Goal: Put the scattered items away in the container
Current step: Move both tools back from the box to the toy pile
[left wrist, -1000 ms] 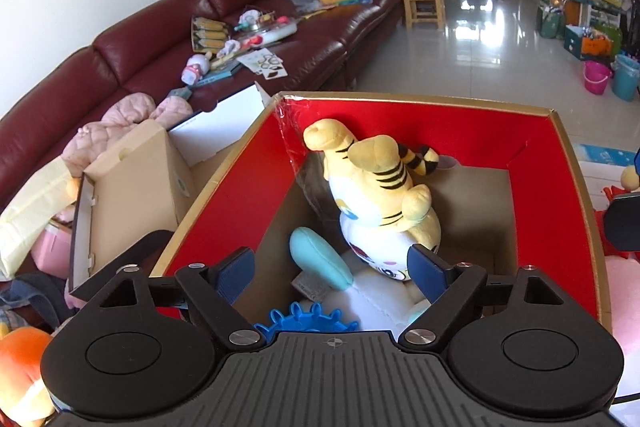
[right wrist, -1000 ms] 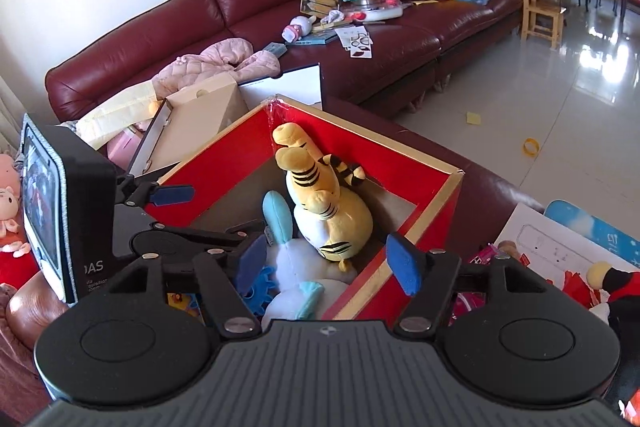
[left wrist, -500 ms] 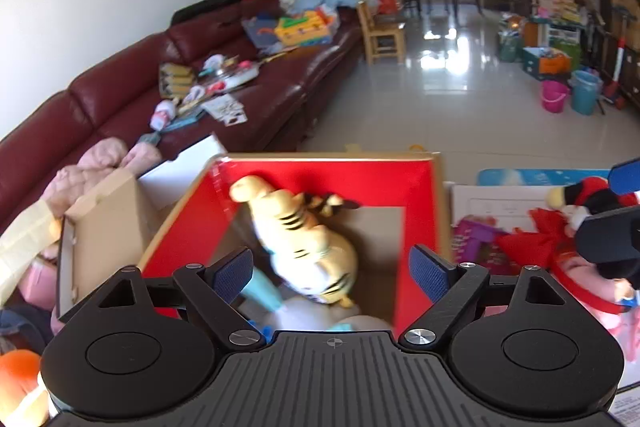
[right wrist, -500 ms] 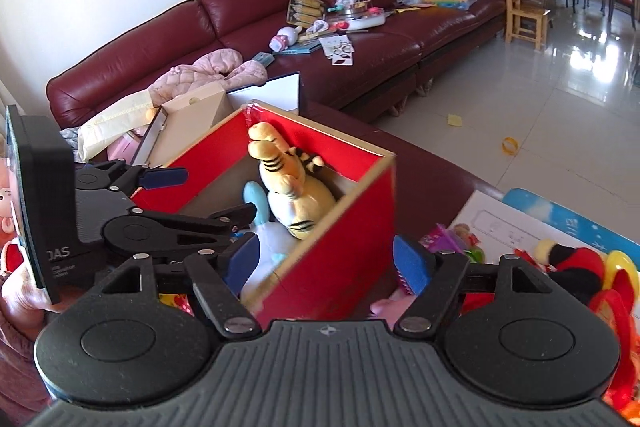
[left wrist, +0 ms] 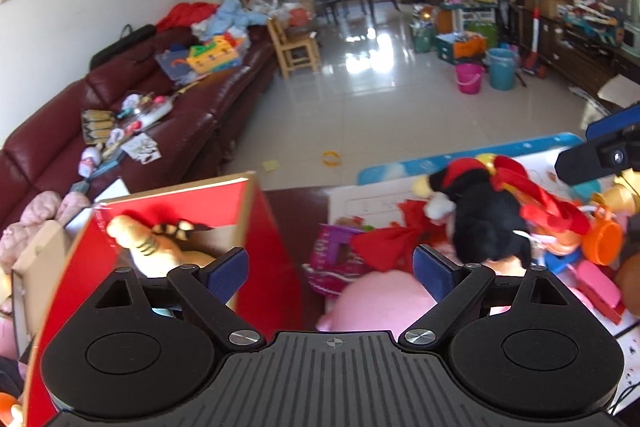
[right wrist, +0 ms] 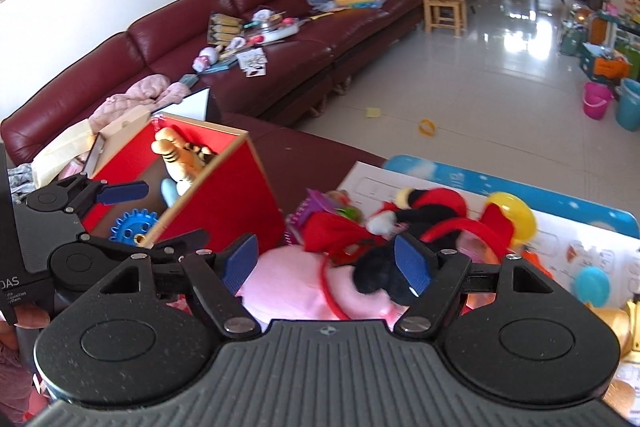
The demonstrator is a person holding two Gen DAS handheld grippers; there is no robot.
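Observation:
The red box (left wrist: 260,251) (right wrist: 228,195) holds a yellow tiger plush (left wrist: 160,247) (right wrist: 180,159), a blue gear (right wrist: 132,225) and a pale blue toy. To its right lies a pile of toys: a black and red mouse plush (left wrist: 488,219) (right wrist: 420,215), a pink plush (left wrist: 380,299) (right wrist: 304,283) and a purple toy (left wrist: 336,255). My left gripper (left wrist: 330,269) is open and empty above the box's right wall and the pink plush. My right gripper (right wrist: 326,261) is open and empty over the pink plush.
A dark red sofa (right wrist: 280,39) strewn with books and toys runs along the left wall. A cardboard box (left wrist: 36,259) stands left of the red box. A white and blue board (right wrist: 500,195) lies under the toys. An orange cup (left wrist: 604,239) sits at the right.
Both grippers have swung right, away from over the red box toward the toy pile. Both stay open and empty.

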